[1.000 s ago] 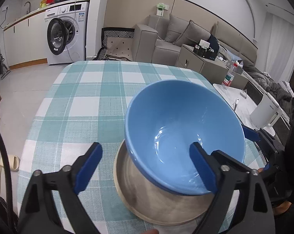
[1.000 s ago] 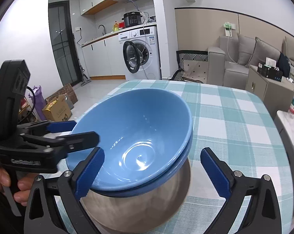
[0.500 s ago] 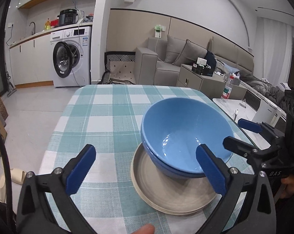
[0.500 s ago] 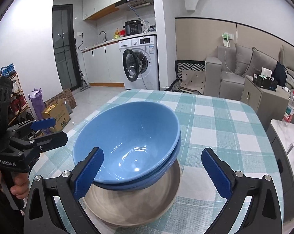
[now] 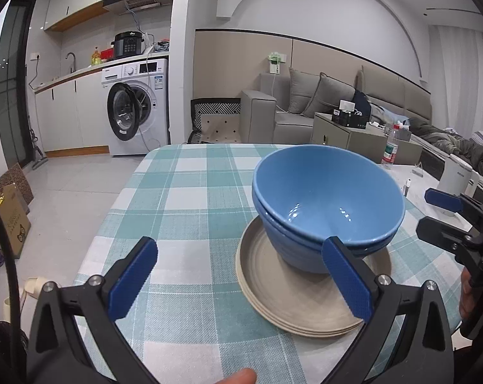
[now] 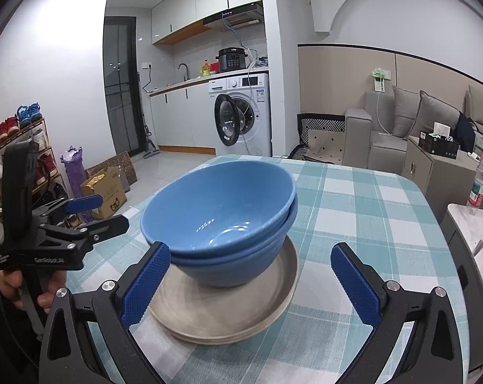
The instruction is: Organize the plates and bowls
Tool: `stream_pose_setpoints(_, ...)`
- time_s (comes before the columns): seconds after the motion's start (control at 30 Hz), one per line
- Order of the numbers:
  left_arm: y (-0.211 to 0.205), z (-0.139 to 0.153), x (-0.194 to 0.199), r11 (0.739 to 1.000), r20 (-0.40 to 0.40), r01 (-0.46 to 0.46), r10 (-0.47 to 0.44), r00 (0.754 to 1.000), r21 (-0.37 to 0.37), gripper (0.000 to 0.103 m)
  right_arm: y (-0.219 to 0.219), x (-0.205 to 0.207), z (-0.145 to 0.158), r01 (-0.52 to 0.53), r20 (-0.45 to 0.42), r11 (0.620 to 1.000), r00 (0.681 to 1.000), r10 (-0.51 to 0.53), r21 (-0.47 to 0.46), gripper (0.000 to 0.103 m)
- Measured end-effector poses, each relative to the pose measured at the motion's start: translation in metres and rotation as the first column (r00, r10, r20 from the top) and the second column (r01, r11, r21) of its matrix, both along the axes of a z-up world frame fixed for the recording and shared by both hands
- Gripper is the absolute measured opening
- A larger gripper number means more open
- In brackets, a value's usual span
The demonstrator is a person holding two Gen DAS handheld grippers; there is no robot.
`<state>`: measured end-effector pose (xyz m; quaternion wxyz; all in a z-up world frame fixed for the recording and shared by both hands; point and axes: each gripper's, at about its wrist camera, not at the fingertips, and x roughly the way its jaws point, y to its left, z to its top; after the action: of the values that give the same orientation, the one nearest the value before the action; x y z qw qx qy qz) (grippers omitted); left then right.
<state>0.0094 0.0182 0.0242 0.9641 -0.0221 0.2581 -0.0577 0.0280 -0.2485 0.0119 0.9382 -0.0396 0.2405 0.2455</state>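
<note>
Two blue bowls (image 5: pixel 321 198) (image 6: pixel 222 211) sit nested upright on a short stack of beige plates (image 5: pixel 273 291) (image 6: pixel 215 316), on a table with a teal checked cloth (image 5: pixel 183 211) (image 6: pixel 353 211). My left gripper (image 5: pixel 239 280) is open, its blue pads wide apart, short of the stack; its right pad overlaps the bowls in the picture but nothing is gripped. My right gripper (image 6: pixel 251 278) is open too, back from the stack. Each gripper shows in the other's view: the right gripper (image 5: pixel 446 214), the left gripper (image 6: pixel 91 214) held by a hand (image 6: pixel 14 291).
The table's left edge drops to a tiled floor (image 5: pixel 62 192) with cardboard boxes (image 6: pixel 105 192). A washing machine (image 5: pixel 135 108) and a sofa (image 5: pixel 305 108) stand beyond. A white side table (image 5: pixel 414 179) with a kettle (image 5: pixel 457 176) and a bottle (image 5: pixel 390 152) is at the right.
Both grippers have drawn back from the bowls and stack, which now look smaller and farther away. The left jaws opened slightly wider. The bowls rest level on the plates.
</note>
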Motion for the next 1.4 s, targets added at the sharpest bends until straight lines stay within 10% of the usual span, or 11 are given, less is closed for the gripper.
stream_pose_setpoints(1.4, -0.007, -0.036, -0.021, 0.999, 0.112, -0.025, 0.021, 0.993, 0.033, 0.103, -0.024, -0.038, -0.047, 0.031, 0.081, 0.997, 0.996, -0.038, 0.077, 0.102)
